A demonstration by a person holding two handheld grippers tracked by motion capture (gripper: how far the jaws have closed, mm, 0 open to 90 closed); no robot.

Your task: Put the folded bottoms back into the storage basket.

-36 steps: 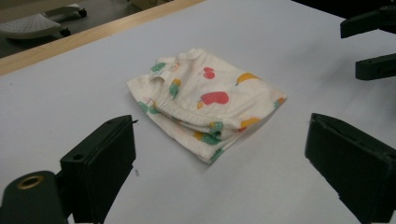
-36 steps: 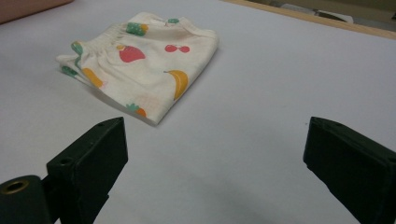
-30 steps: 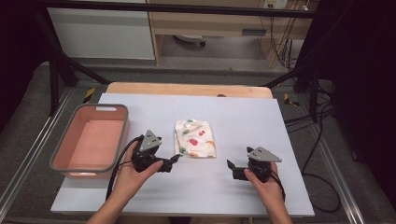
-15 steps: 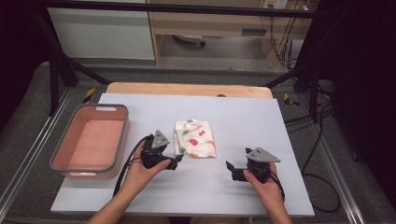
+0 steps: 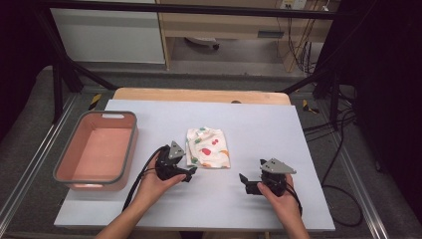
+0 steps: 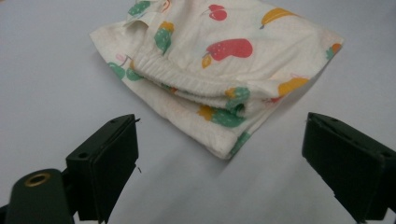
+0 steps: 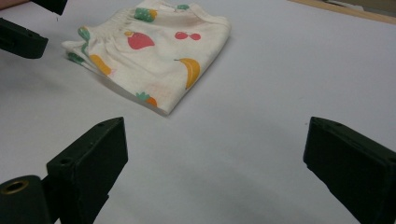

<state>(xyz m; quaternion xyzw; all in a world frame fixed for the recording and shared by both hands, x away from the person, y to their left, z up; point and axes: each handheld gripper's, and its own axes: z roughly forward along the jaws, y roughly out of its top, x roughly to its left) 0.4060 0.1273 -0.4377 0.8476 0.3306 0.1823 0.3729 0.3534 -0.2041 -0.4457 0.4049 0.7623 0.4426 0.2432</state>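
The folded fruit-print cloth [image 5: 208,148] lies mid-table on the pale mat [image 5: 249,124], the left gripper [image 5: 188,173] just beside its near-left corner with jaws spread wide, the right gripper [image 5: 244,180] farther off, jaws likewise spread, and a pink tub [image 5: 130,144] to the left.

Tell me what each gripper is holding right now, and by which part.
Nothing is held. The left gripper is open just short of the folded cloth; the right gripper is open over bare table, farther off.
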